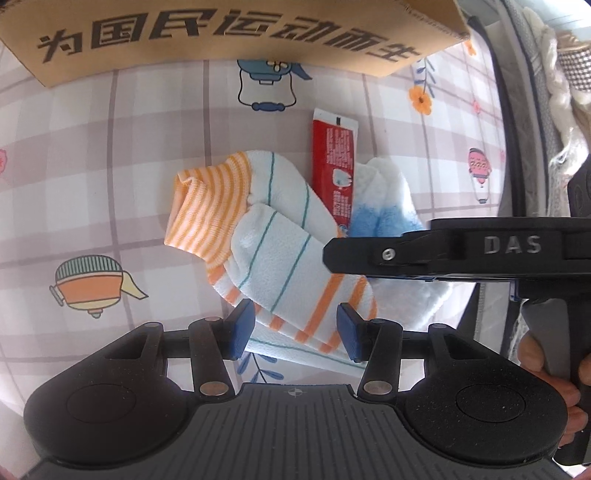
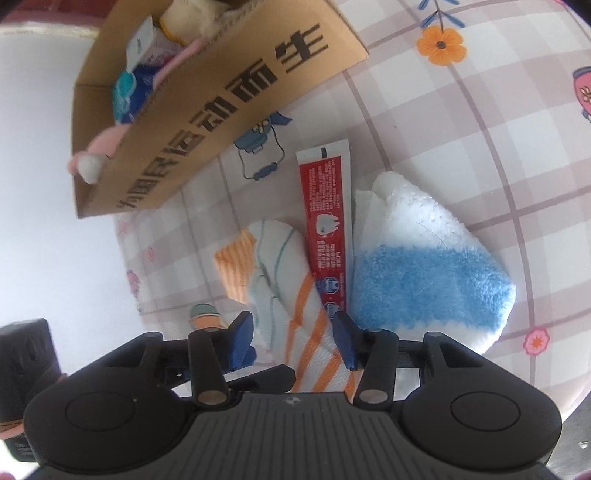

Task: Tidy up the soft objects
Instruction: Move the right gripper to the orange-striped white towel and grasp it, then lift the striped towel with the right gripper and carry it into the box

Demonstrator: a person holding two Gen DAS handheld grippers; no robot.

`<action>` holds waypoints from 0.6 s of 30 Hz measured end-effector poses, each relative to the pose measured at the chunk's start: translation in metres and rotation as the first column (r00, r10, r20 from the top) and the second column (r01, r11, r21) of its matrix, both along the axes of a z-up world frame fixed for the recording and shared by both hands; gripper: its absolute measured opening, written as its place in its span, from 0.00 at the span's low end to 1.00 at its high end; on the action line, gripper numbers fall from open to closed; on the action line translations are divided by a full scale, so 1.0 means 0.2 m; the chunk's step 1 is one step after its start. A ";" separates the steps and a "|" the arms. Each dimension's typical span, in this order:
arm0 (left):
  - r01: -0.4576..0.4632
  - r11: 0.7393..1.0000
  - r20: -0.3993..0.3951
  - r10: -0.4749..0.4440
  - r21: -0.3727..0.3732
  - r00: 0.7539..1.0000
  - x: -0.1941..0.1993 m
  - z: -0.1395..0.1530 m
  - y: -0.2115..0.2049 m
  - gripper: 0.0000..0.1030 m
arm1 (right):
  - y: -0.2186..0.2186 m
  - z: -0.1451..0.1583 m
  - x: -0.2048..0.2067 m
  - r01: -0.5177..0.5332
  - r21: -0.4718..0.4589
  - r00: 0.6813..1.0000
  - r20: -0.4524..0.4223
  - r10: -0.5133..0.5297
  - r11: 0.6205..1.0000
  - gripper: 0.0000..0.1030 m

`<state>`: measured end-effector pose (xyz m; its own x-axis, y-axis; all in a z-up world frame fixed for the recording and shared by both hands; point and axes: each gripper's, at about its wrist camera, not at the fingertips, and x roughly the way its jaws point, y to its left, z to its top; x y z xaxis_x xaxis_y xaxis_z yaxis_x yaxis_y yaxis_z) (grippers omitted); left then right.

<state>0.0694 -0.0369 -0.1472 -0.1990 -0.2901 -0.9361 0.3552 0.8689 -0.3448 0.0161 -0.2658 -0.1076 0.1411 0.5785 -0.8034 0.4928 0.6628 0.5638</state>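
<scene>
A white sock with orange and teal stripes (image 1: 273, 258) lies on the checked sheet. Beside it are a red toothpaste tube (image 1: 334, 162) and a fluffy blue-and-white cloth (image 1: 384, 199). My left gripper (image 1: 295, 330) hangs low over the sock's striped end, jaws open, with the sock between the blue pads but not pinched. My right gripper (image 2: 293, 336) is open over the same sock (image 2: 280, 266). The tube's lower end (image 2: 327, 236) is by its right pad, and the cloth (image 2: 424, 273) lies just right of it. Its black finger (image 1: 369, 254) crosses the left wrist view.
An open cardboard box with black lettering (image 2: 221, 103) (image 1: 221, 33) stands behind the pile, holding a pink plush and packets. The sheet's edge (image 2: 125, 240) drops off to the left onto a white floor. A hand (image 1: 535, 354) grips the right handle.
</scene>
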 end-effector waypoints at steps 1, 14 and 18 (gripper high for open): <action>0.004 1.000 0.001 -0.004 0.006 1.000 0.00 -0.01 -0.01 0.47 | 0.01 -0.02 0.01 -0.007 -0.007 1.000 -0.014 0.006 1.000 0.49; 0.024 0.998 0.011 -0.024 0.056 1.000 0.01 -0.07 -0.05 0.47 | 0.08 -0.09 0.01 -0.052 -0.047 0.996 -0.069 0.049 0.998 0.30; 0.030 0.998 0.015 -0.031 0.058 0.999 0.00 -0.07 -0.06 0.46 | 0.09 -0.08 0.01 -0.063 -0.052 0.996 -0.064 0.060 0.997 0.20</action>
